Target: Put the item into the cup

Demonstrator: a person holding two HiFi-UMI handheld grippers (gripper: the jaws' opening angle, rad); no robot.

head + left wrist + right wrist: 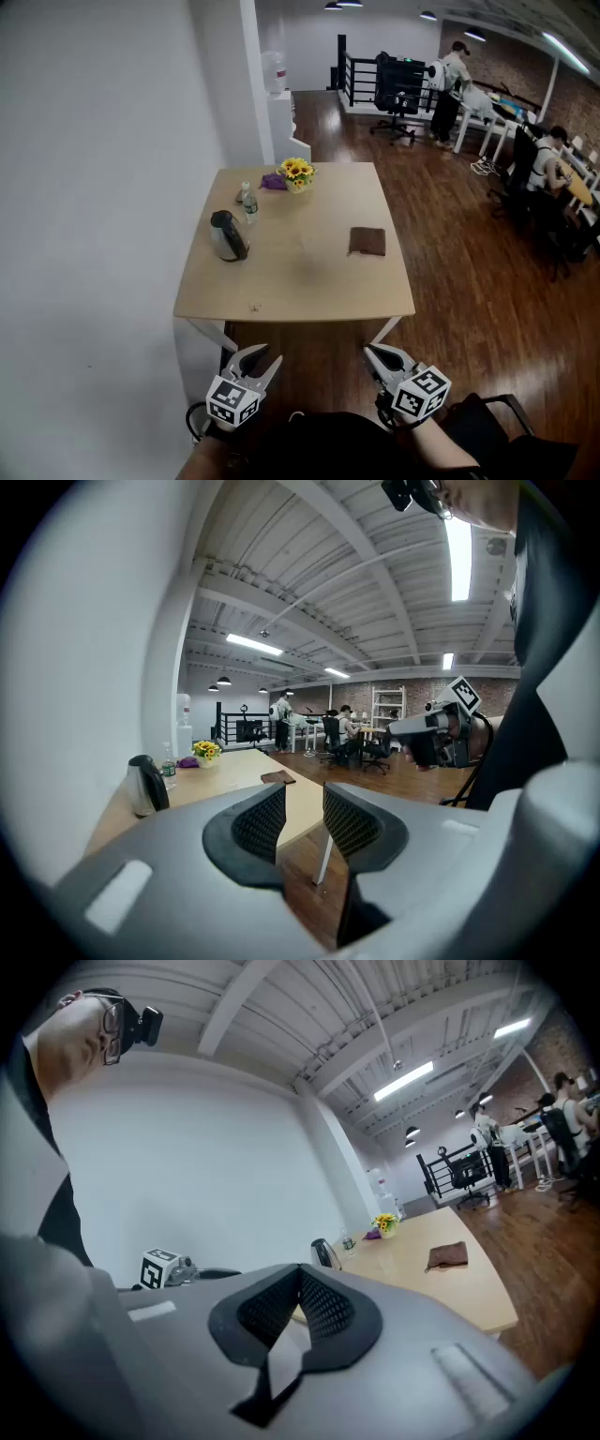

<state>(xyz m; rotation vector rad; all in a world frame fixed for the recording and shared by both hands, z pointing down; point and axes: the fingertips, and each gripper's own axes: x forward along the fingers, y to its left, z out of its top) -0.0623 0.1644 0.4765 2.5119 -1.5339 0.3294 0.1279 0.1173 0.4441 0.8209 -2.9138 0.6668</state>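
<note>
A light wooden table [323, 292] stands ahead of me. On it are a dark kettle [228, 234], a small bottle [249, 206], a pot of yellow flowers [297, 173] and a brown folded cloth [367, 242]. A faint clear cup [314, 242] seems to stand mid-table. A tiny item [255, 307] lies near the front edge. Both grippers hang short of the table, over the floor. My left gripper [251, 362] is open with nothing between its pads [261, 822]. My right gripper [379, 356] has its tips touching and holds nothing.
A white wall [103, 187] runs along the table's left side. Dark wooden floor [450, 244] lies to the right. People, office chairs and desks [525, 159] are far back right. A black railing [361, 80] closes off the rear.
</note>
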